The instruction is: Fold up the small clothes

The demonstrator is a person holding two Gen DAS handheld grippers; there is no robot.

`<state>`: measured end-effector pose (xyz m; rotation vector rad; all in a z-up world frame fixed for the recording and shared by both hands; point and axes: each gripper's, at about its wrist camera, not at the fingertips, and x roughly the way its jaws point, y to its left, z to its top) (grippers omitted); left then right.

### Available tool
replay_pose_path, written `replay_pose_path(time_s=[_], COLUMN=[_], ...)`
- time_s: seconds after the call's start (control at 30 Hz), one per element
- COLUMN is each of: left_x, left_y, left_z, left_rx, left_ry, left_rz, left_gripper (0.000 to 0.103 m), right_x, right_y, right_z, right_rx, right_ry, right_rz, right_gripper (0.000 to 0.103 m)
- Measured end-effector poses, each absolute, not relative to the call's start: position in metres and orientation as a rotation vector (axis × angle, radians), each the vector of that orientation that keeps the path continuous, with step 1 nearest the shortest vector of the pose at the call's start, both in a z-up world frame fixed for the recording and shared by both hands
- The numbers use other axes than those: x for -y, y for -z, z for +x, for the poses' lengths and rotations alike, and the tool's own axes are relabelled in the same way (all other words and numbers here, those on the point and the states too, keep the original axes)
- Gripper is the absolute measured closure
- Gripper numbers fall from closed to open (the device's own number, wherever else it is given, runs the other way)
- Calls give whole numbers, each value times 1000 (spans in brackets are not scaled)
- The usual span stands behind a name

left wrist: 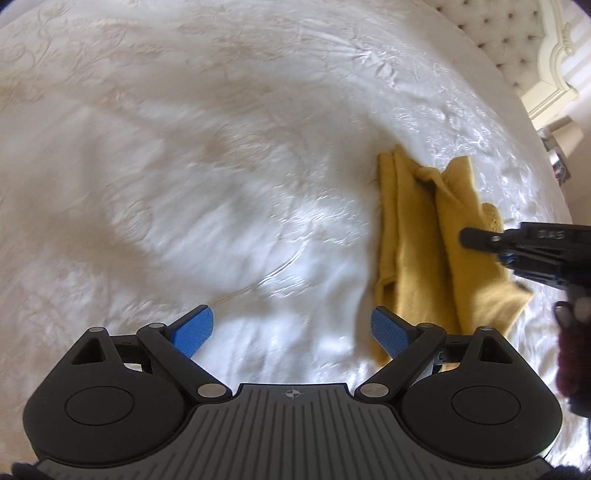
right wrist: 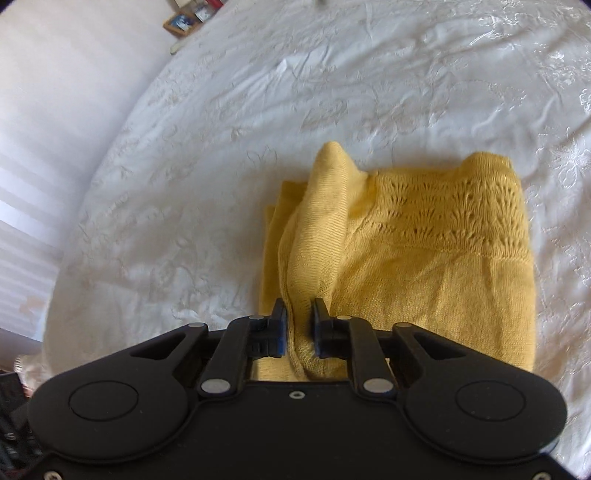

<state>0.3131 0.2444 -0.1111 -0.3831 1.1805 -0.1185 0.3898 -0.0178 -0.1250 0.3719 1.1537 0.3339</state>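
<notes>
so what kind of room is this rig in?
Most likely a bedroom. The yellow knit garment lies on a white embroidered bedspread, a tufted headboard stands at the bed's far end, and framed pictures sit beside the bed.

Left gripper (left wrist: 291, 328): matte black body w/ two round side housings, each w/ a raised disc; grey ribbed centre plate w/ small crosshair mark. Black linkage arms, silver pivot pins, blue textured pads (left wrist: 194, 332) on fingertips. Right gripper (right wrist: 299, 325): same black build, silver pivots, blue pad edges, plain black centre plate w/ small ring; screws at bottom corners. Left view: dark maroon knit sleeve (left wrist: 572, 354) at right edge.
</notes>
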Motion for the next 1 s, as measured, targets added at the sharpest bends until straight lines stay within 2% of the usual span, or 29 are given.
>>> replay_pose_path(time_s=[0.1,0.13,0.17,0.33,0.43,0.63,0.87,0.9,0.93,0.97,1.0], left_x=[-249,-249,-249,-242,-230,-203,-201,-203,-205,-206,-208], left_y=[111,110,109,100,97,96,100,101,102,104,105], left_z=[315,317,320,342,361,392,392,392,391,391,391], left_rx=[-1181,-1179,-1176,-1144,-1138,-1146,-1191,-1198,-1205,-1210,-1214], left_ry=[136,150,163,234,269,330,366,369,369,369,369], left_rz=[-391,-397,-404,-456,-468,-452,-463,-467,-472,-476,-484], left_gripper=[10,10,10,9,9,9,6,5,5,5,5], right_x=[7,6,6,22,20,-18,-73,-75,-75,-72,-66], right_y=[117,110,101,77,76,94,132,135,136,136,134], right_z=[383,378,373,349,333,301,277,276,276,278,283], right_rx=[-1113,-1081,-1051,-996,-1017,-1028,-1002,-997,-994,-998,-1012], right_ry=[-431,-450,-461,-402,-381,-455,-588,-593,-592,-594,-590], right_rz=[382,379,373,283,172,-71,-443,-472,-498,-489,-434], right_gripper=[70,61,57,54,45,43,44,46,52,64,94])
